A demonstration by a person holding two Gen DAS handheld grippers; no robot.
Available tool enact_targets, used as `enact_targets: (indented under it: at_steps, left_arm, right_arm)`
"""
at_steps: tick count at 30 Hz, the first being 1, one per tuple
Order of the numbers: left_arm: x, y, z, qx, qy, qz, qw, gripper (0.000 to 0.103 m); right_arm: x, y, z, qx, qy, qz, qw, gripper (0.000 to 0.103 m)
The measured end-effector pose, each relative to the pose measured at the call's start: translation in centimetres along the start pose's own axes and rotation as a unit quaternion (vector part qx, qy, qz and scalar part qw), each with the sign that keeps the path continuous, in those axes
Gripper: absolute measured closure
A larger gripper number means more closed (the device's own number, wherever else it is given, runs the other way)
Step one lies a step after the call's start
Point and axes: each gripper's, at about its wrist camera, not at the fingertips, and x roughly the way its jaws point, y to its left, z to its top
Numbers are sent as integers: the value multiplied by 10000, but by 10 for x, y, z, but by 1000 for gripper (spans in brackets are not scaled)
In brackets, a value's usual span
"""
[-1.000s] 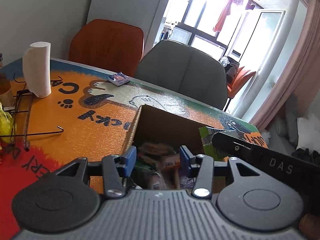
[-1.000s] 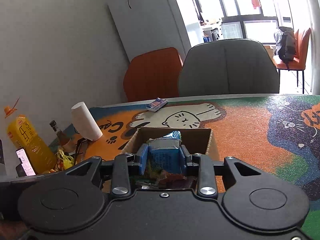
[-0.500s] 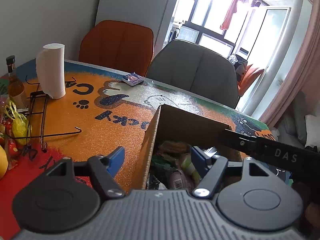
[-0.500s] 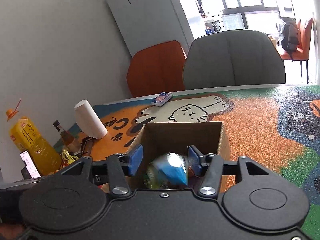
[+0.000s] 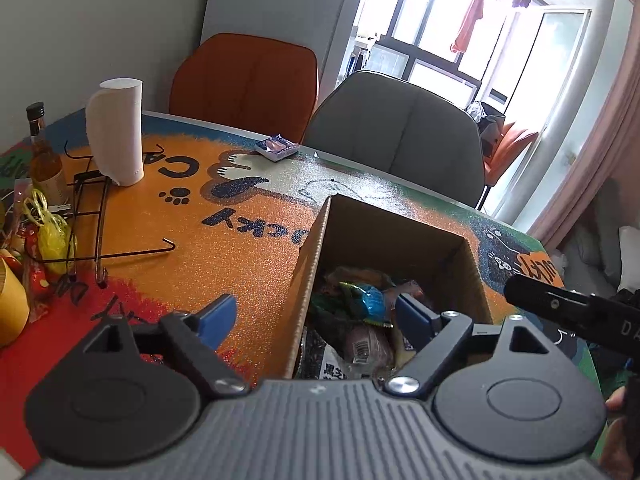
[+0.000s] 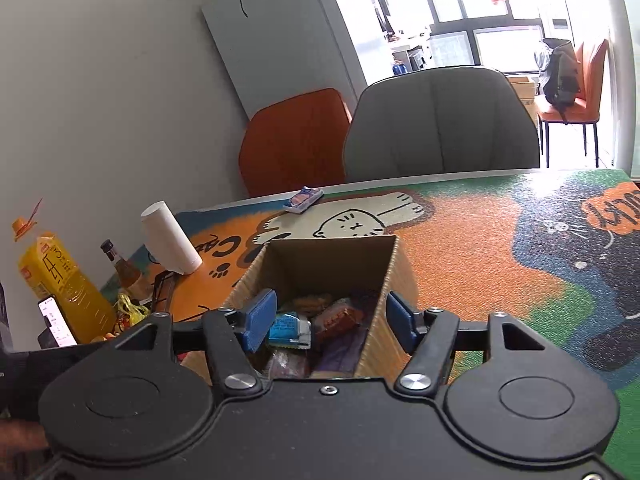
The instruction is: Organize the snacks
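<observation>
An open cardboard box (image 5: pixel 400 236) (image 6: pixel 332 256) stands on the cat-print table mat and holds several snack packets. A blue packet (image 6: pixel 289 328) (image 5: pixel 370 300) lies loose on top of the pile. My right gripper (image 6: pixel 330 320) hovers over the box's near end; its jaws are opening and nothing is pressed between the pads. My left gripper (image 5: pixel 316 316) is also opening and straddles the box's left wall, with one blue pad outside (image 5: pixel 218 316) and one inside. A small blue snack pack (image 5: pixel 277 147) (image 6: pixel 303 200) lies at the table's far edge.
A paper roll (image 5: pixel 116 132), a brown bottle (image 5: pixel 44 160), a wire rack (image 5: pixel 100 220) and a yellow bag (image 5: pixel 48 232) crowd the left side. A yellow jug (image 6: pixel 60 284) and a phone (image 6: pixel 54 320) stand there too. Orange (image 5: pixel 244 76) and grey (image 5: pixel 396 132) chairs are behind the table.
The right gripper's jaws opened and let go of the blue packet, which dropped into the box. The left jaws also spread wide, and the box's wall now sits between them.
</observation>
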Motion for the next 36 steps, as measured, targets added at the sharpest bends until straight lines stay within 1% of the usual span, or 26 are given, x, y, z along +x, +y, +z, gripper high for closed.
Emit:
enact_targets:
  at_steps: [3, 7, 9, 13, 14, 18, 19, 25, 28, 31, 36]
  left_arm:
    - [-6, -4, -2, 90, -22, 14, 10000, 9]
    - [-14, -9, -7, 172, -62, -25, 9998, 5]
    - [-18, -14, -10, 268, -85, -43, 9996, 0]
    - [-27, -20, -14, 398, -113, -100, 9991, 0]
    - [-29, -22, -15, 433, -133, -125, 9989, 0]
    - [-42, -25, -19, 493, -193, -186, 9984, 0]
    - [-45, -26, -20, 509, -199, -194, 9983, 0]
    - [-64, -27, -26, 608, -136, -210, 9978, 0]
    - [-74, -26, -32, 683, -121, -225, 9973, 0]
    - [-86, -25, -39, 728, -175, -225, 9969, 0]
    - [-107, -24, -52, 844, -245, -276, 9957, 0]
  right_arm:
    - [-11, -4, -4, 20, -44, -57, 10000, 33]
    - [-26, -10, -9, 55, -113, -127, 9998, 25]
    - [-34, -14, -12, 68, -157, -167, 9997, 23]
    - [-50, -19, -18, 119, -241, -238, 9994, 15]
    - [-55, -20, -19, 130, -265, -251, 9992, 11]
    - [-71, -20, -23, 161, -353, -321, 9987, 4]
    - [-75, -20, -24, 168, -383, -325, 9986, 0]
    - [-101, -22, -32, 186, -502, -421, 9977, 0]
    - [-112, -20, -37, 213, -494, -461, 9975, 0]
    - [-122, -18, -44, 161, -497, -580, 9969, 0]
    - [-145, -11, -52, 74, -573, -641, 9963, 0]
